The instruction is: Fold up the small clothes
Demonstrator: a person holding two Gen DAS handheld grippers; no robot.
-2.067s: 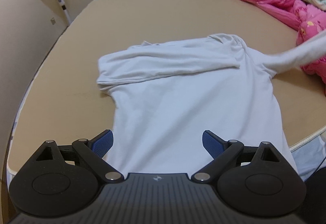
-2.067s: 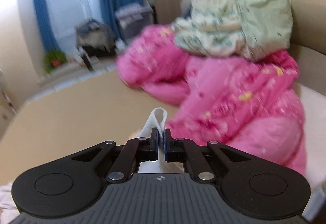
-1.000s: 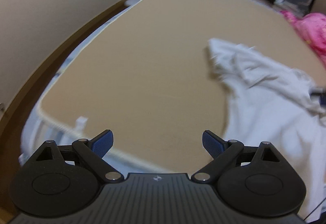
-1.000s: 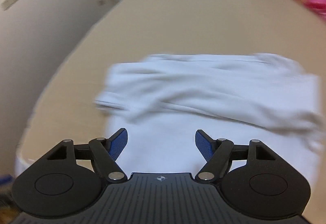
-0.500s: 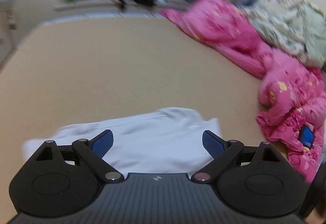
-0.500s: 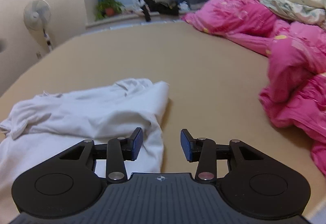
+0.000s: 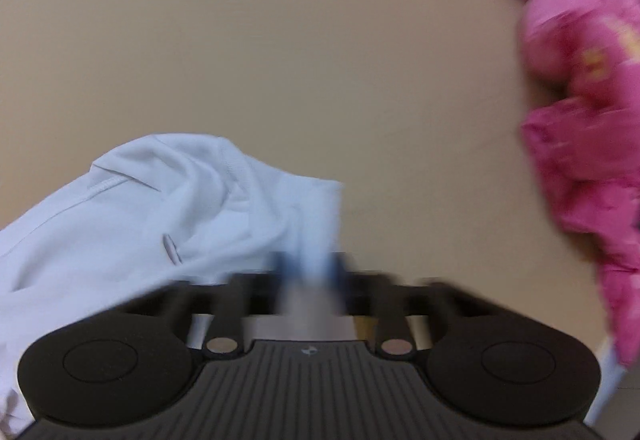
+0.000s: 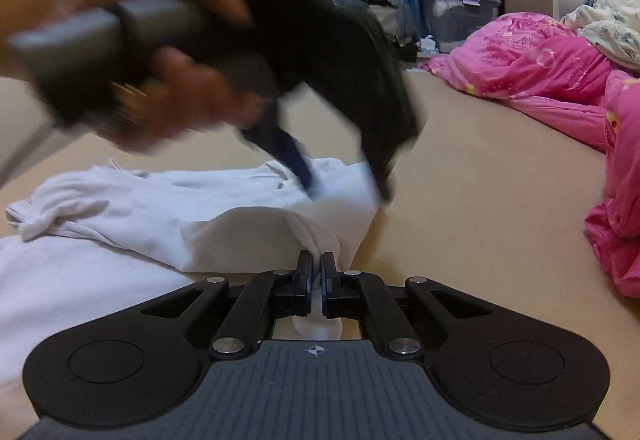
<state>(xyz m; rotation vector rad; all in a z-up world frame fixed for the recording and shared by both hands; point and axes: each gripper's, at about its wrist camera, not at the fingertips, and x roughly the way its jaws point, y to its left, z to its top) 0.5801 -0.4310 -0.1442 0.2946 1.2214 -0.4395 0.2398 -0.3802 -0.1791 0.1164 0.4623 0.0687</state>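
While the bed [image 8: 500,200] lies bare beyond the white shirt [image 8: 160,208], a side fold is starting: the right gripper [image 8: 316,272] is clamped on the shirt's near edge, the left gripper [image 7: 308,268] closed on its far corner. Next, carry both across the shirt, away from the pink quilt [image 8: 540,72].

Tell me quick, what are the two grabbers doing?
Left gripper: closed on the white cotton T-shirt's edge.
Right gripper: closed, pinching the same shirt.
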